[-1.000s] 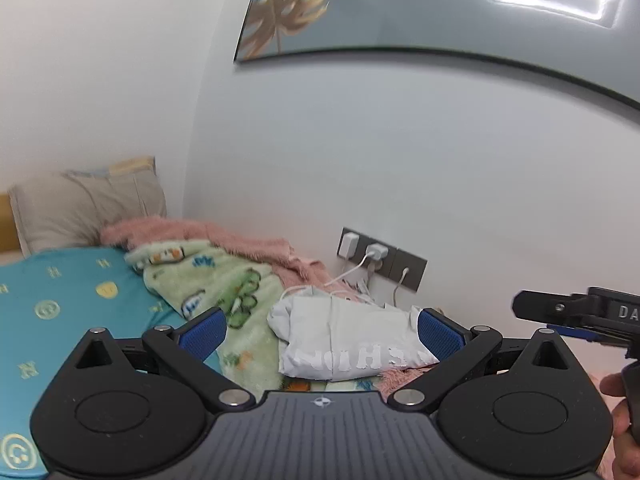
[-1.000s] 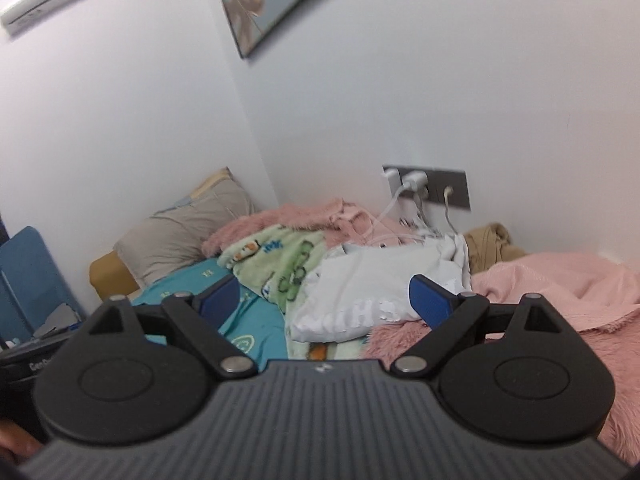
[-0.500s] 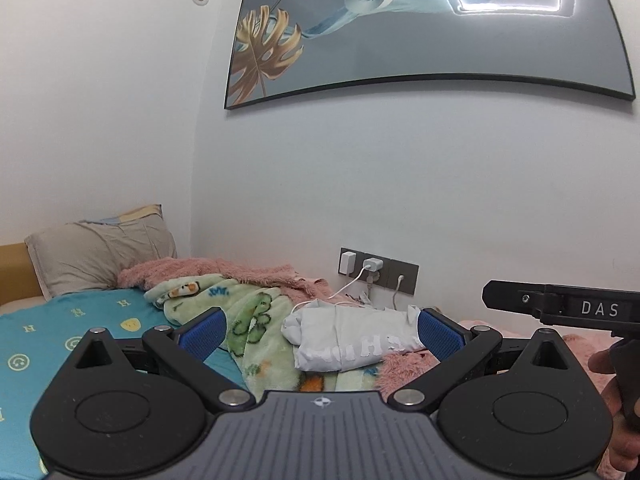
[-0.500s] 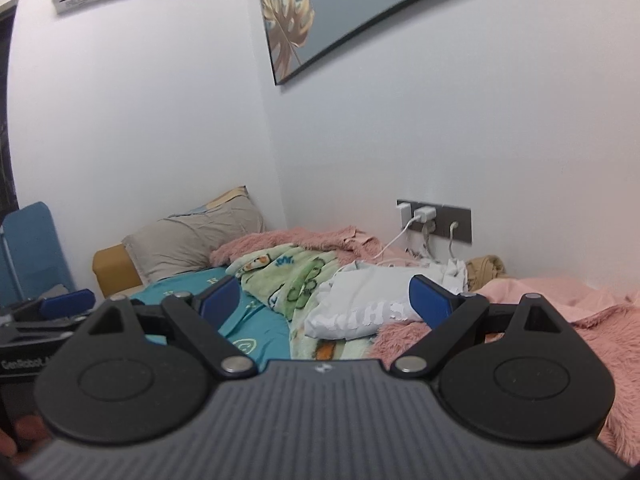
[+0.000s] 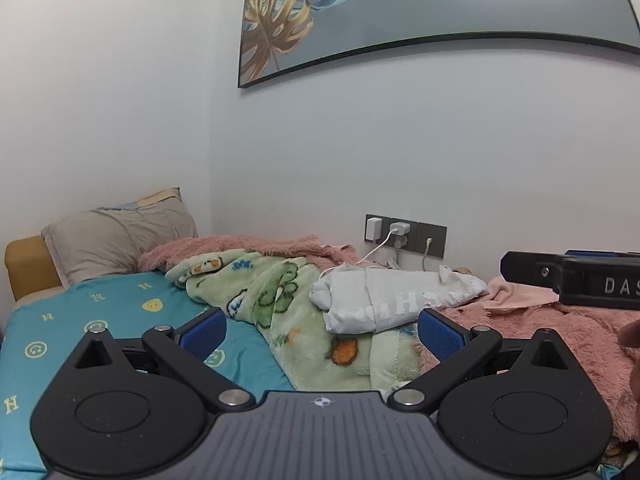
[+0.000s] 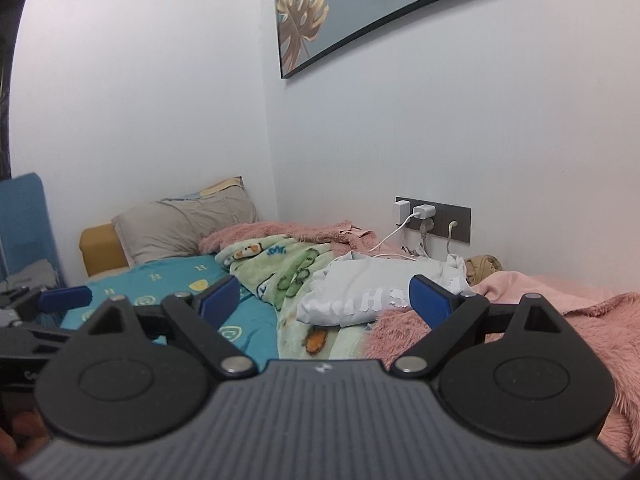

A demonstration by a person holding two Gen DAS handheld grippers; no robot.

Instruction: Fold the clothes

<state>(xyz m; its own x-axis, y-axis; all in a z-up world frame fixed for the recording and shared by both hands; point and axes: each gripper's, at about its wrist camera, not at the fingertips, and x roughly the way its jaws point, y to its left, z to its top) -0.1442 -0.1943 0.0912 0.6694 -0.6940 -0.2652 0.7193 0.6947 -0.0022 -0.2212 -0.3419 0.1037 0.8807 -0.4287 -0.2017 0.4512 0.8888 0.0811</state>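
Observation:
A folded white garment [image 5: 394,298] with white lettering lies on the bed against the wall, partly on a green cartoon blanket [image 5: 280,300] and partly on a pink fleece blanket [image 5: 560,320]. In the right wrist view the same white garment [image 6: 372,292] sits ahead, with a tan garment [image 6: 484,266] behind it. My left gripper [image 5: 322,330] is open and empty, held back from the garment. My right gripper [image 6: 324,302] is also open and empty. The right gripper's body [image 5: 576,282] shows at the right edge of the left wrist view.
A teal sheet [image 5: 100,316] covers the near left of the bed, with a grey pillow [image 5: 116,252] at its head. A wall socket [image 5: 404,234] with chargers and white cables sits just behind the garment. A blue chair [image 6: 24,224] stands far left. A person's hand [image 5: 632,344] shows at right.
Both grippers have drawn back and tilted up from the folded white garment, which now looks smaller and farther away. More wall and the picture frame have come into view.

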